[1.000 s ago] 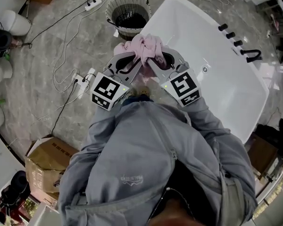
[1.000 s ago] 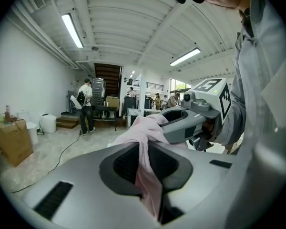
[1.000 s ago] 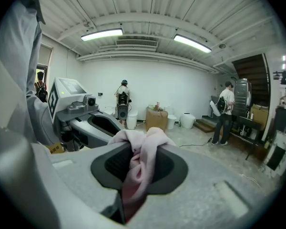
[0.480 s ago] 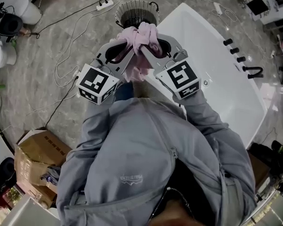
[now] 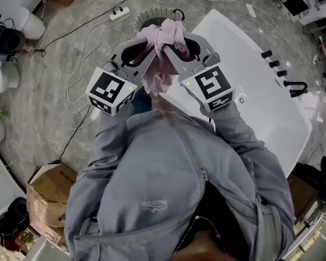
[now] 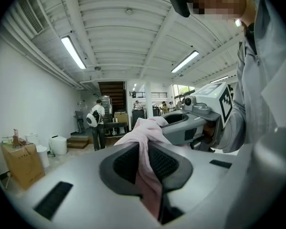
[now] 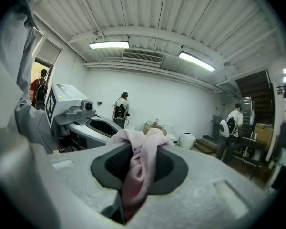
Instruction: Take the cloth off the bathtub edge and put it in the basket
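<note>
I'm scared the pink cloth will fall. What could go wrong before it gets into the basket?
The cloth is pinched by both the left tongs and right tongs; if one opens late, it might snag. Its loose end hangs below, so it may catch the basket rim instead of dropping in.

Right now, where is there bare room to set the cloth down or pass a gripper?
Free: the tub's white inside, between the right gripper and the taps. The floor left of the cables is bare too. Crowded: near the basket, where the left gripper and the right one pinch the cloth.
</note>
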Demonstrator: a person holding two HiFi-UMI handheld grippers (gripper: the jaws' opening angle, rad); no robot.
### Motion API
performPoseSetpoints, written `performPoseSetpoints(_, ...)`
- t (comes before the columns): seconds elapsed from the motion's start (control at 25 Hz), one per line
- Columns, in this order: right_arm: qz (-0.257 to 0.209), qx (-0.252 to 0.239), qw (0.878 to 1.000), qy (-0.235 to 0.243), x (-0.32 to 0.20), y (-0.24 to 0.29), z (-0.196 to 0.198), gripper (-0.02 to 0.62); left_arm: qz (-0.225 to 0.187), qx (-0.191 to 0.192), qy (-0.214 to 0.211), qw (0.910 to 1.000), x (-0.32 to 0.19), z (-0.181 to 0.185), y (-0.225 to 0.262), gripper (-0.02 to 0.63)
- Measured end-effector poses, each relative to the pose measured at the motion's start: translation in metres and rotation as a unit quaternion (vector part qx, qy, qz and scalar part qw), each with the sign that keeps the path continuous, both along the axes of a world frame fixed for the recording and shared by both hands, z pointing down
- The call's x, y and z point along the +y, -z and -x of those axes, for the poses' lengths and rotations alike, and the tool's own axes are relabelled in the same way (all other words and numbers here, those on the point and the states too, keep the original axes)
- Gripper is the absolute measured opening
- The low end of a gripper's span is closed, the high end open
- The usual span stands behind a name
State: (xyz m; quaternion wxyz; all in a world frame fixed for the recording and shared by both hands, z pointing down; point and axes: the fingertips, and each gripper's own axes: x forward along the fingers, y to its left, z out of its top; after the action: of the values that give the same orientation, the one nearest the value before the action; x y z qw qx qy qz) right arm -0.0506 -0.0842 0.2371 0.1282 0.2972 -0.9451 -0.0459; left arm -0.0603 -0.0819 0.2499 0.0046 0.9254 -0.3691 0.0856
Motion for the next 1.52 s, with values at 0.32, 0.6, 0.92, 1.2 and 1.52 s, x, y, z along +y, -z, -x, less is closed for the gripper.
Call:
performPoseSetpoints(0.32,0.001,0.003,0.996,-0.085,-0.095,-0.004,0.029,0.072,-0.005,-0.015,-0.098,0.9950,-0.097,0.029,-0.005,0.044)
performPoseSetpoints(0.6,0.009,0.000,0.983,-0.181,-0.170,0.001,0.051,0.072,-0.007,-0.019,-0.192,0.9811,-0.172,0.051,0.002,0.044)
performPoseSetpoints(0.92,0.011,0.002,0.970,-0.241,-0.254,0.020,0.064,0.072,-0.004,-0.012,-0.242,0.9702,-0.258,0.063,0.021,0.044)
performPoseSetpoints(1.2,0.007,0.008,0.963,-0.268,-0.256,0.011,0.059,0.072,-0.009,-0.015,-0.270,0.9628,-0.260,0.058,0.012,0.044)
performPoseSetpoints(1.52,0.006,0.007,0.959,-0.283,-0.256,0.005,0.058,0.072,-0.006,-0.015,-0.282,0.9592,-0.260,0.058,0.007,0.044)
